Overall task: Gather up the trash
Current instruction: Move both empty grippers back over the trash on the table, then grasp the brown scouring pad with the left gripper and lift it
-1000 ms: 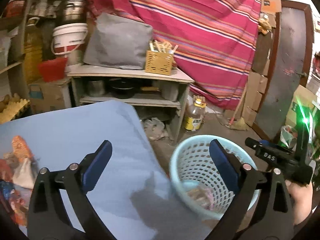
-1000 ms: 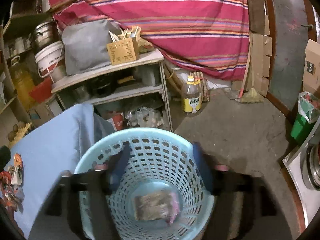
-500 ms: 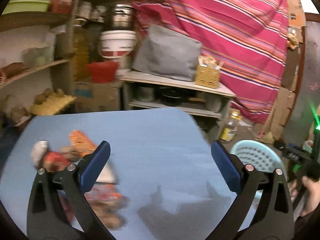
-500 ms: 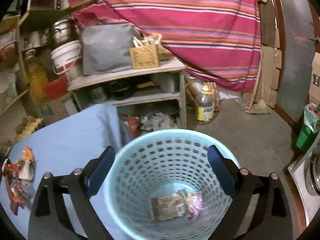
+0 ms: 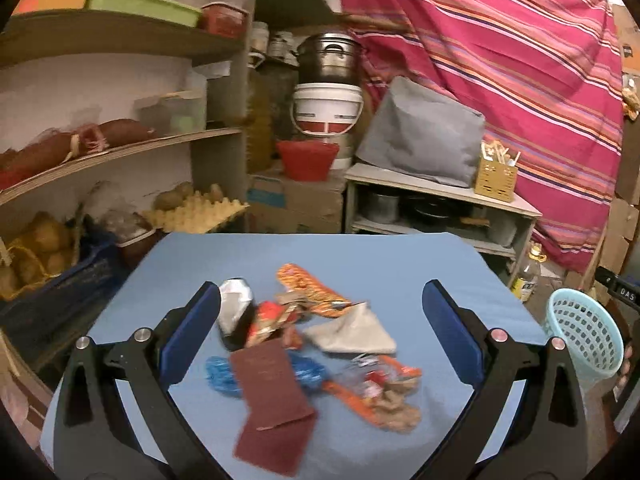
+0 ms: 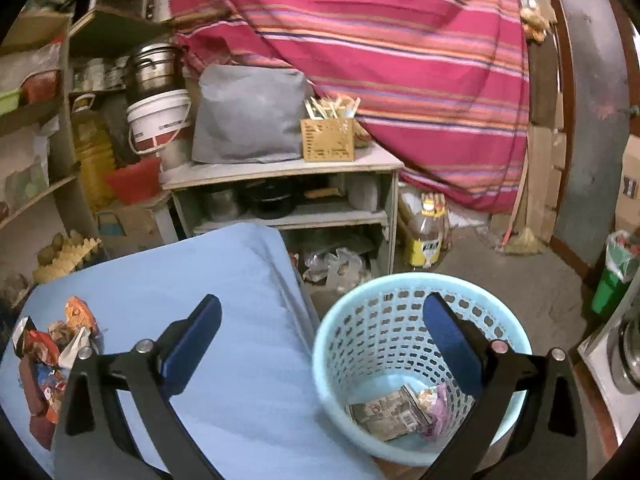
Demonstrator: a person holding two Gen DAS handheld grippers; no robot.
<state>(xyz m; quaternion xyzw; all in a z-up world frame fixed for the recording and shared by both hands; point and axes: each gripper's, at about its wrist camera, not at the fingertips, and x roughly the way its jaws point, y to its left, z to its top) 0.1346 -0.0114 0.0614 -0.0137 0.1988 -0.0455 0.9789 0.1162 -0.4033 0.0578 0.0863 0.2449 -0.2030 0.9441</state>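
A pile of trash wrappers (image 5: 308,344) lies on the blue table (image 5: 400,260): a dark red packet (image 5: 272,388), an orange wrapper (image 5: 308,286), a grey pouch (image 5: 352,332), a silver packet (image 5: 234,308). My left gripper (image 5: 320,332) is open and empty, just above the pile. A light blue basket (image 6: 404,320) stands on the floor right of the table, with wrappers (image 6: 400,410) at its bottom. My right gripper (image 6: 320,336) is open and empty, over the table edge and basket rim. The basket also shows in the left wrist view (image 5: 584,332).
Shelves with potatoes and an egg tray (image 5: 192,212) stand left of the table. A low shelf unit (image 6: 288,168) with a grey bag, an oil bottle (image 6: 426,236) and a striped cloth (image 6: 400,60) lie beyond. A green bin (image 6: 612,276) stands at the right.
My left gripper swung left from the basket to over the trash pile. My right gripper shifted left, so the basket now sits to its right; both stayed open.
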